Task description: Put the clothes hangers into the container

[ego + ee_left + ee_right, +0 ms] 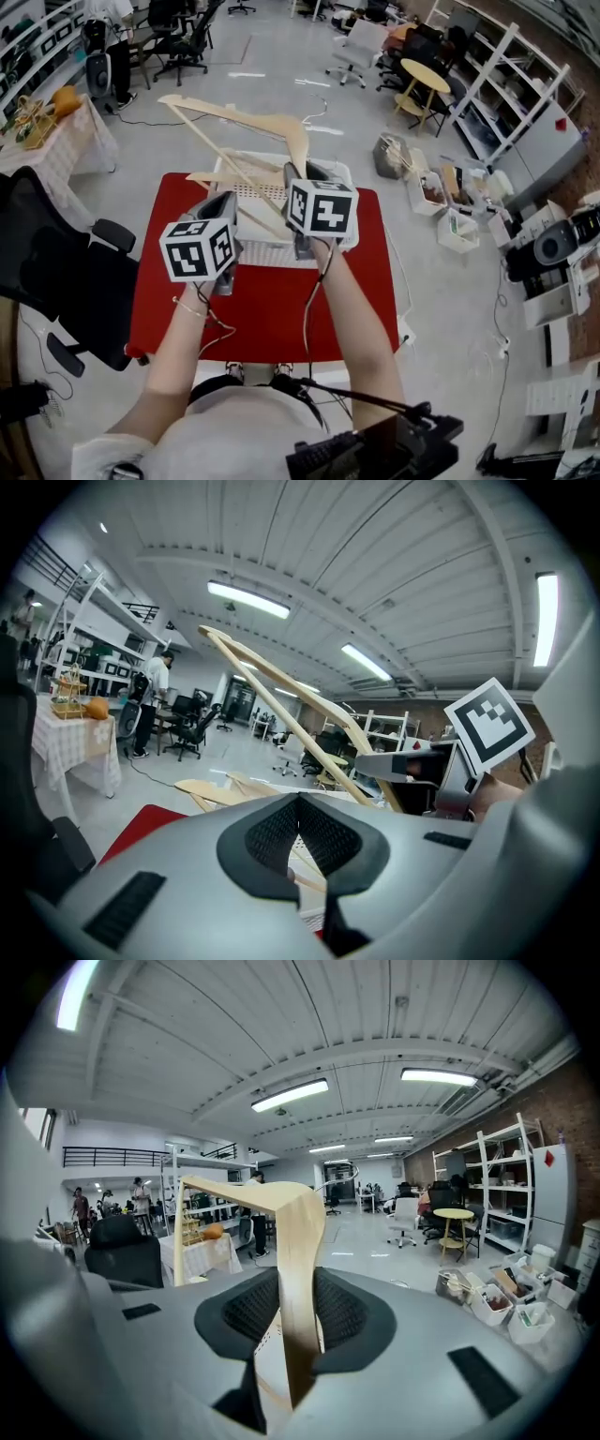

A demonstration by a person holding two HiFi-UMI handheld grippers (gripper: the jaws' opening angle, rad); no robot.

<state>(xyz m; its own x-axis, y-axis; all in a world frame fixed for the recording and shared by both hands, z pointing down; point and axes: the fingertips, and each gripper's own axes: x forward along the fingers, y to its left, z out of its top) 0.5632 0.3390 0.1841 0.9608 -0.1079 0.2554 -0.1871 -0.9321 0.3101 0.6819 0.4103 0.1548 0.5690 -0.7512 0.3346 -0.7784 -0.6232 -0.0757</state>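
1. The right gripper [306,180] pinches a wooden hanger [251,119] by one arm. The hanger is raised and tilted over the white container [258,251], with its hook to the far side.
2. The left gripper [223,202] has its jaws pressed together at the tips, just left of the hanger's thin bar.
3. More hangers [212,176] lie in the container, poking over its left rim.
4. The container sits at the far edge of the red table [272,309], whose near half is bare.
5. A black chair [56,272] crowds the table's left edge.
6. Floor bins [450,216] stand well apart on the right.
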